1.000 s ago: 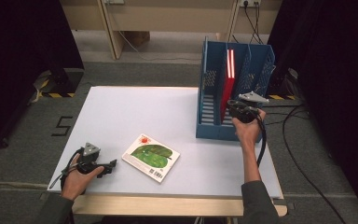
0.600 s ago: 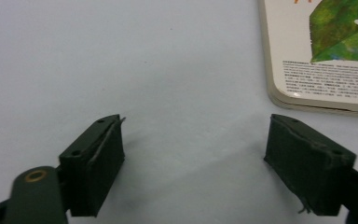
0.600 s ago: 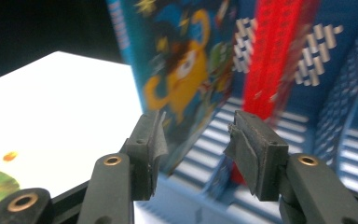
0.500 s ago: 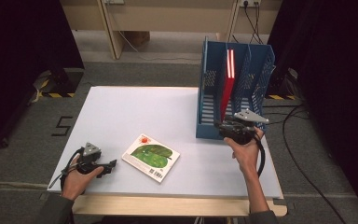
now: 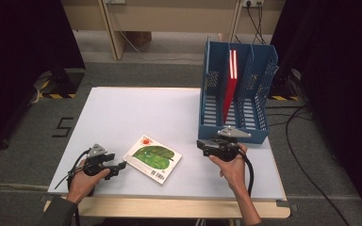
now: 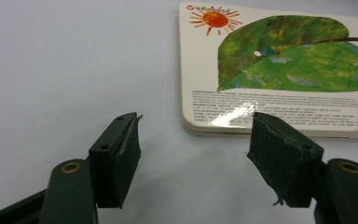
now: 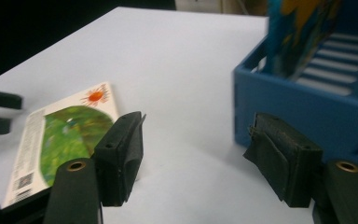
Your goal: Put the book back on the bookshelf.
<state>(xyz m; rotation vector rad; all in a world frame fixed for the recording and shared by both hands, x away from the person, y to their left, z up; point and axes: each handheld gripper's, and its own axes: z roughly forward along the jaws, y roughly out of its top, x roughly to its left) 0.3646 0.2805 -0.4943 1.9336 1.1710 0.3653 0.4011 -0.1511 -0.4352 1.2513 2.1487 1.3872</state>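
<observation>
the picture book (image 5: 152, 158) lies flat on the white worktop (image 5: 136, 113), just ahead of the left gripper (image 6: 193, 144) and off to the near-left of the right gripper (image 7: 196, 154). both grippers are empty. the left gripper jaws stand apart and have just been closing, with nothing between them; the book's near edge sits just beyond the pads. the right gripper jaws stand apart and have just been opening, with bare worktop between them.

step in hand, as judged: pick up the flat book for filing in the blue file rack (image 5: 235, 94).

- keep the left gripper low and level with the book's near edge.
- a flat book offers no lip; push it against the right gripper or slide it past the worktop edge to expose a side.
- clamp on the cover margin, not the corner.

clearances: open worktop lies between the two grippers. the rack's front wall stands just right of the right gripper; a red book (image 5: 229, 84) already occupies one slot, so aim for a free slot beside it.
</observation>
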